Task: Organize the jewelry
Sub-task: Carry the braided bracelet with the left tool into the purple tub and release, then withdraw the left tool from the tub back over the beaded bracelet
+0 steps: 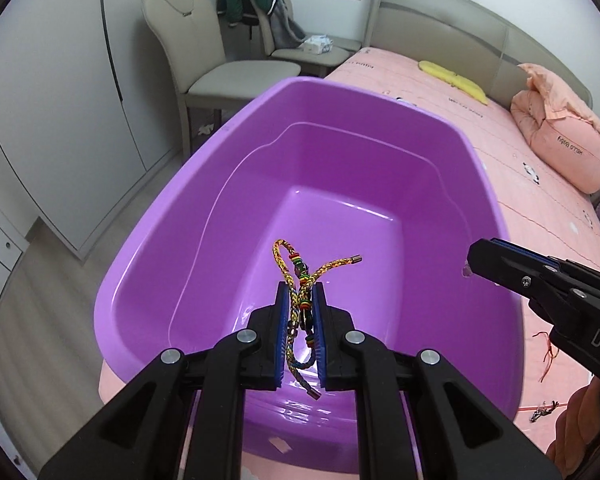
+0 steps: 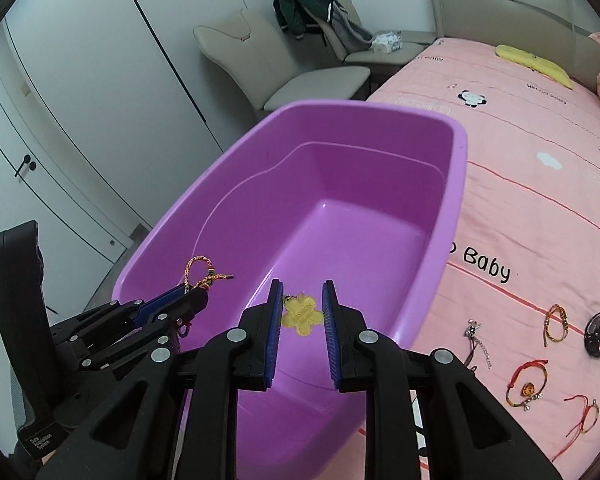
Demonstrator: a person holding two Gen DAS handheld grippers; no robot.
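A purple plastic tub [image 1: 380, 128] [image 2: 458, 148] sits on the pink bed, and its inside is bare. Over its near end, my left gripper [image 1: 300, 292] is shut on a braided gold and multicolour cord bracelet [image 1: 288, 264], whose loop and ends stick out past the blue pads. In the right wrist view the same left gripper [image 2: 202, 294] comes in from the left with the bracelet [image 2: 198, 270]. My right gripper [image 2: 302, 292] hangs over the tub's near right side and pinches a yellow flower-shaped tag [image 2: 302, 314] between its pads. From the left wrist view the right gripper [image 1: 472, 260] shows side-on.
Several pieces lie on the pink sheet [image 2: 520, 208] right of the tub: a brown cord bracelet [image 2: 556, 320], a black watch [image 2: 598, 332], a silver chain [image 2: 476, 340], a red cord bracelet [image 2: 526, 384]. Beige chairs [image 1: 220, 64] and white wardrobe doors [image 1: 40, 120] stand beyond the tub.
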